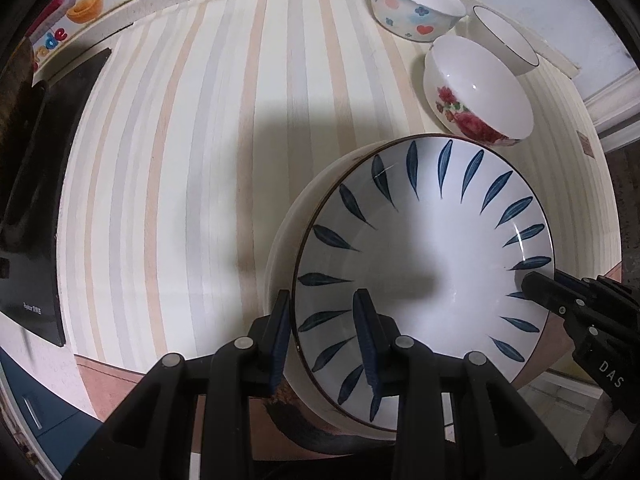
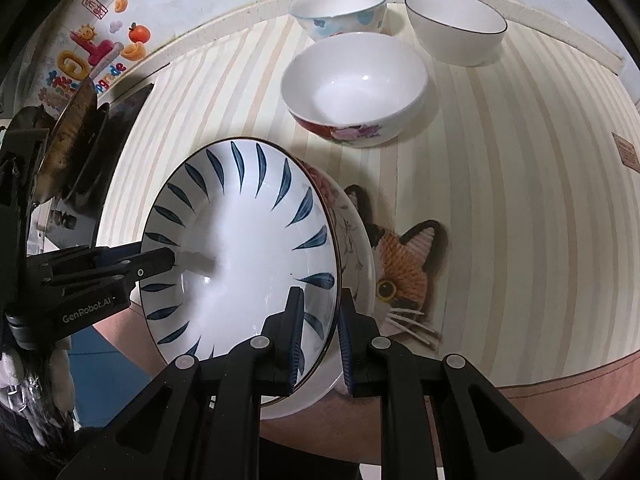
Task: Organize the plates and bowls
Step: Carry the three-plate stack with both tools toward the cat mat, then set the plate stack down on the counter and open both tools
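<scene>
The left claw (image 1: 324, 336) is sitting closest to the lens, its two blue-padded fingers clamping the near rim of a wide leaf-patterned bowl (image 1: 424, 264), one finger outside the wall and one inside. The right claw (image 2: 320, 336) is pinching the opposite rim of the same bowl in the same way. Seen from the right wrist, the leaf-patterned bowl is resting inside a flowered dish (image 2: 352, 240), and the pair is sitting tilted over the near edge of the striped surface (image 1: 192, 152), partly covering a cat picture (image 2: 404, 276). Further back, three smaller bowls are standing close together: a rose bowl (image 1: 476, 92) just beyond the big bowl, a hearts bowl (image 1: 416, 4) and a plain white bowl (image 1: 504, 40) behind it near the wall.
</scene>
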A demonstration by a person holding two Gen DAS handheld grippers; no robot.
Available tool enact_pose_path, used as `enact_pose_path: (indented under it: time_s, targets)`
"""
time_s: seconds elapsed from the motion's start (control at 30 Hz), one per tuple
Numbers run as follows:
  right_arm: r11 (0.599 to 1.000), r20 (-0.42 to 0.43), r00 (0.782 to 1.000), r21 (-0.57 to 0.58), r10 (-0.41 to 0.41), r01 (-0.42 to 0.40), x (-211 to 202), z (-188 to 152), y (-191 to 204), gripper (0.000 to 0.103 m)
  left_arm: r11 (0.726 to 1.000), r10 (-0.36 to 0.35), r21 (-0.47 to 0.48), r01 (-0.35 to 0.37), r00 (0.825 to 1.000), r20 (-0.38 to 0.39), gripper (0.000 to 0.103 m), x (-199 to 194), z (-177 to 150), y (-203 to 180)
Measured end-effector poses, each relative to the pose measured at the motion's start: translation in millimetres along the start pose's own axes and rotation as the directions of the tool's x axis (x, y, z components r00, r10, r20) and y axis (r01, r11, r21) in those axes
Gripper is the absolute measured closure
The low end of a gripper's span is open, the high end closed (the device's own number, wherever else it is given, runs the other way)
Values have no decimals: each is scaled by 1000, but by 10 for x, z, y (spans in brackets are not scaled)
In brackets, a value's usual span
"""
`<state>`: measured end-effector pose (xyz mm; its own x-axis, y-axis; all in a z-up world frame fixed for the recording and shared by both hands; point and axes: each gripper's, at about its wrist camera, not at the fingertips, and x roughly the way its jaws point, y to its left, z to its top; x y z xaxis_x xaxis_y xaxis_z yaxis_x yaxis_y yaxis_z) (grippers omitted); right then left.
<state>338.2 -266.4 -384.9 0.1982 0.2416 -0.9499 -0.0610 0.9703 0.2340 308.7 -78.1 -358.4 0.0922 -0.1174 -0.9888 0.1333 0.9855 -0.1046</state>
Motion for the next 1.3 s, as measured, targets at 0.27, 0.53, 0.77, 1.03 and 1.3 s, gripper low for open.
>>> enact_pose_path:
  time_s: [0.27,0.53,0.77,1.03,1.3]
  targets:
    - [1000,-26,1000,-5,-14,14,131,33,-33,85,1000,20,7,-20,1000,-7,75,105,4,-87]
    - [1000,-40,999,20,11,-10,162,95,-47,83,999,7,-48,-7,1000,-3,75,147,-18,-93]
    - [999,-49,998,33,26,-24,105,72,-37,83,995,32,-95,-28,999,43,75,-57,-81,-32]
    - [998,17,998,-7,55,-55,-449,-72,122,83,993,26,-115,-10,990,140,75,-713,-347,-186]
    - [996,111,991,-65,75,-68,-1235,-406,294,83,997,13,-83,5,978,207,74,-1333,-606,-351]
